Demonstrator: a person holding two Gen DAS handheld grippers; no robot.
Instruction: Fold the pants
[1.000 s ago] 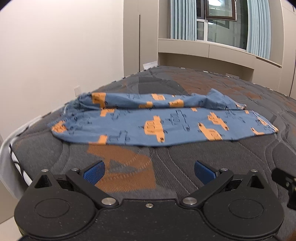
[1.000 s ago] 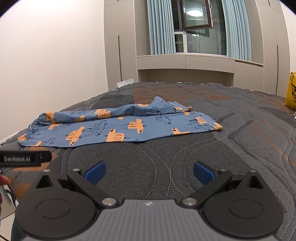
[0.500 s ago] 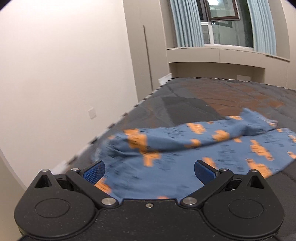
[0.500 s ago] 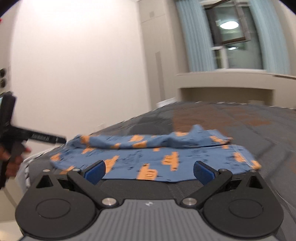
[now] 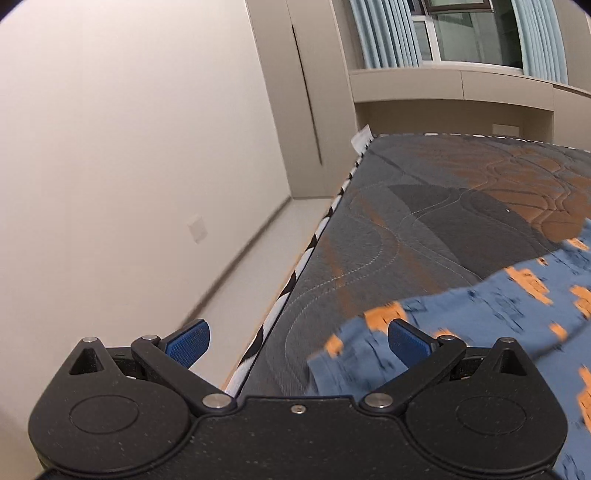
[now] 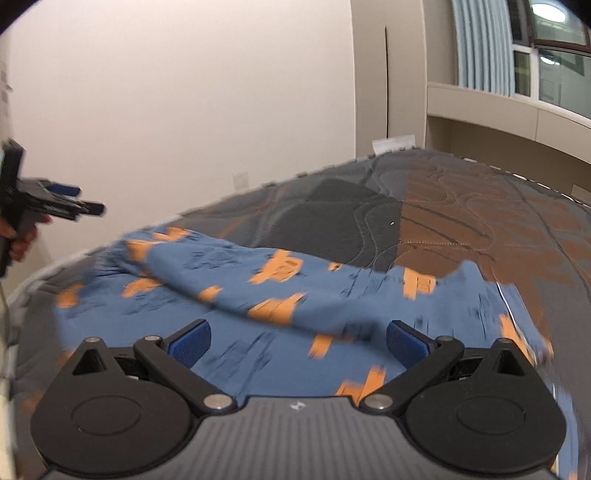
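Blue pants (image 6: pixel 258 302) with orange prints lie spread on the quilted mattress (image 6: pixel 461 221), one leg bunched over the other. My right gripper (image 6: pixel 297 341) hangs open just above their near part, nothing between its blue pads (image 6: pixel 188 343). In the left wrist view the pants (image 5: pixel 480 321) fill the lower right, their waist end near the mattress's left edge. My left gripper (image 5: pixel 297 341) is open over that edge, its right pad (image 5: pixel 408 341) above the cloth. In the right wrist view the left gripper (image 6: pixel 79 199) shows at far left, held by a hand (image 6: pixel 22 240).
The mattress's (image 5: pixel 424 229) left edge has black-and-white piping (image 5: pixel 295 269), with a strip of floor (image 5: pixel 251 266) and a bare wall (image 5: pixel 129 147) beyond it. A window with curtains (image 5: pixel 461 33) and a ledge stand at the far end.
Both grippers have moved forward and to the left, closer to the pants. The left one now looks over the mattress's left edge. Both stay open.
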